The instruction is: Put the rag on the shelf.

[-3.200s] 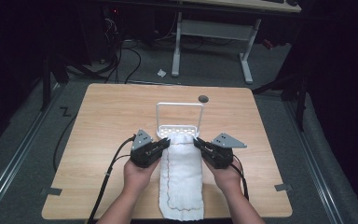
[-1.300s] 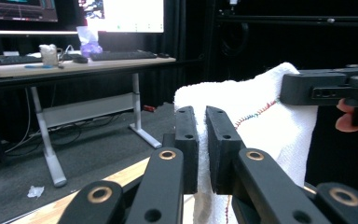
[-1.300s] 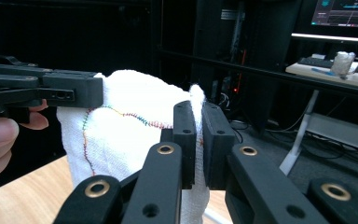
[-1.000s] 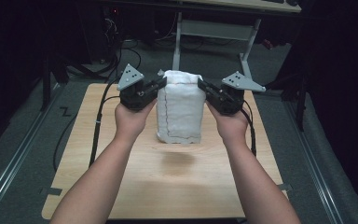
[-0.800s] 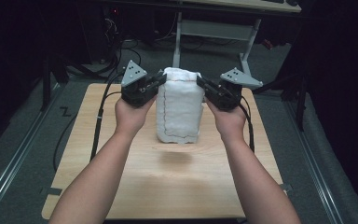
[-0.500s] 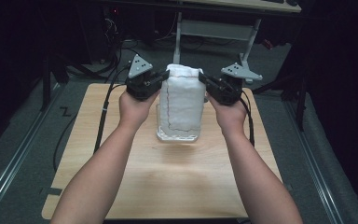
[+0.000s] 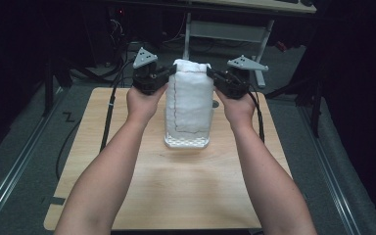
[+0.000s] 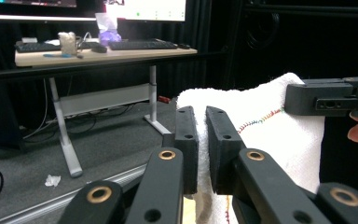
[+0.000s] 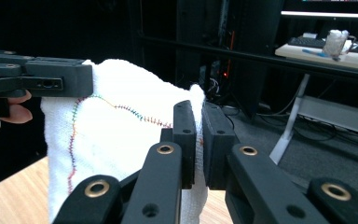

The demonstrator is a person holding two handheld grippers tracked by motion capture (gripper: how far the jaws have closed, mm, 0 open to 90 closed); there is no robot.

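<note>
Towel [image 7: 188, 100] hangs over the white rack [image 7: 186, 142], far of bare tabletop [image 7: 186, 191]. Left gripper [image 7: 172, 71] and right gripper [image 7: 209, 73] each pinch a top corner.

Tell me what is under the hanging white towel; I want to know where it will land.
Under the white stitched towel a white perforated rack base sits on the light wooden table. The towel covers the rack's upright part, so it cannot be seen.

Both arms outstretched — left gripper [image 7: 170, 72], right gripper [image 7: 210, 74] clamped.

The towel [image 7: 188, 100] hangs between both claws (left [image 7: 171, 71], right [image 7: 210, 73]) above the rack [image 7: 186, 142].
</note>
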